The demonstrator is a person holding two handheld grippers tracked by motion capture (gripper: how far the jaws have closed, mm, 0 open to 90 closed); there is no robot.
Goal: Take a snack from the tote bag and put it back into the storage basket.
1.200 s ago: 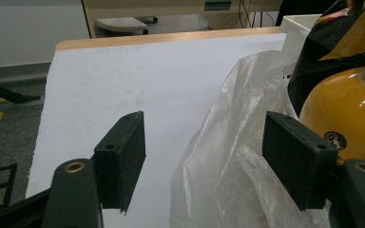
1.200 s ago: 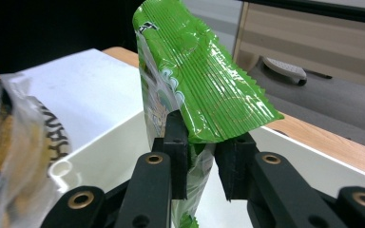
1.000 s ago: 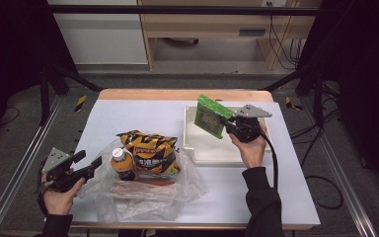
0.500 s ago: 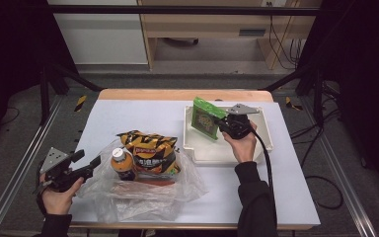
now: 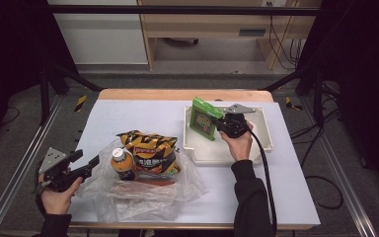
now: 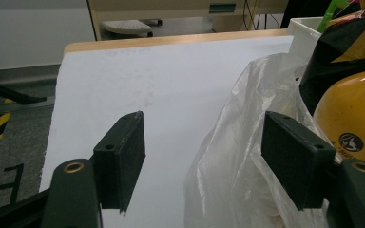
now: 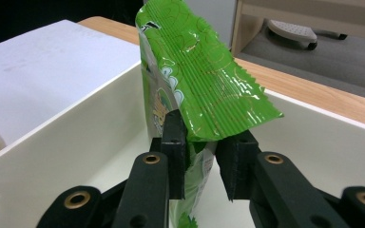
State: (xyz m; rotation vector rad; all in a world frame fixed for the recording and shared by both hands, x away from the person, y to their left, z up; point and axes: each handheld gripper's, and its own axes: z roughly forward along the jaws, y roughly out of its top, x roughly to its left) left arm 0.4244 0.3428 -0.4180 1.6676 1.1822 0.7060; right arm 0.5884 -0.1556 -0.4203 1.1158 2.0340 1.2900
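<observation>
My right gripper point(image 5: 217, 124) is shut on a green snack bag point(image 5: 203, 118), which stands upright just inside the left part of a white tray point(image 5: 264, 133). In the right gripper view the crinkled top of the green bag point(image 7: 204, 85) rises above the pads, with the right gripper point(image 7: 200, 156) pinching it over the tray wall point(image 7: 76, 137). At the table's front left my left gripper point(image 5: 94, 163) is open. Its jaws straddle the edge of a clear plastic bag point(image 6: 237, 142) without pressing it.
The clear plastic bag point(image 5: 143, 202) lies at the front centre and holds an orange bottle point(image 5: 122, 165), a black-and-orange chip bag point(image 5: 150, 148) and a flat reddish pack. The bottle point(image 6: 356, 118) sits close to the left gripper's right jaw. Bare white tabletop lies to the far left.
The right hand has carried the green bag a little to the left and lower into the tray. The left hand has stayed put.
</observation>
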